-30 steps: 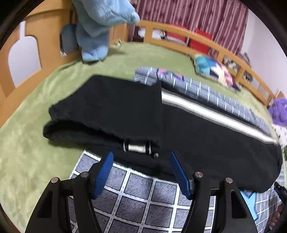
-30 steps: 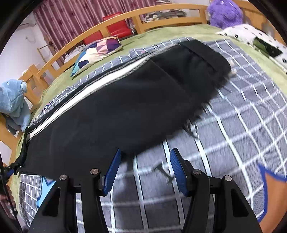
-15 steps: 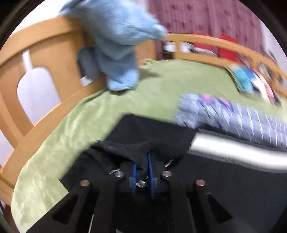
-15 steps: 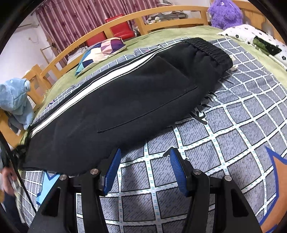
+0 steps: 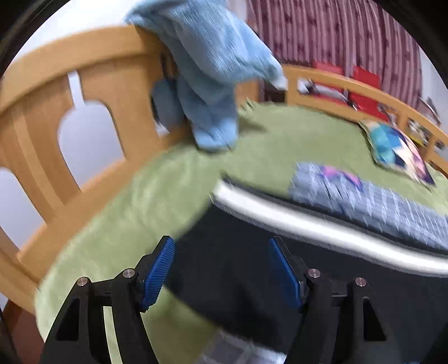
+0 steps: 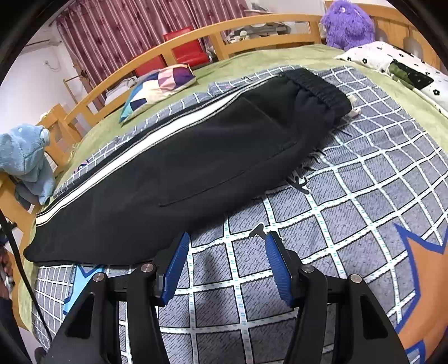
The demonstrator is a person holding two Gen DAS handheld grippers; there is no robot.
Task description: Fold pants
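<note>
Black pants with a white side stripe lie stretched out flat on the bed, with the elastic waistband at the far right. In the blurred left wrist view my left gripper hovers over the leg end of the pants. Its jaws are opening and the pads press on nothing. My right gripper stands open over the checked blanket, just in front of the pants' near edge, with nothing between its fingers.
A blue plush toy hangs on the wooden bed rail at the leg end. A patchwork cushion, a purple plush and a flowered pillow lie along the far side. A hand shows at the left edge.
The left gripper shut on the folded-back leg end, lifted it and let go; its jaws now stand apart and the leg lies straight. The right gripper has barely shifted.
</note>
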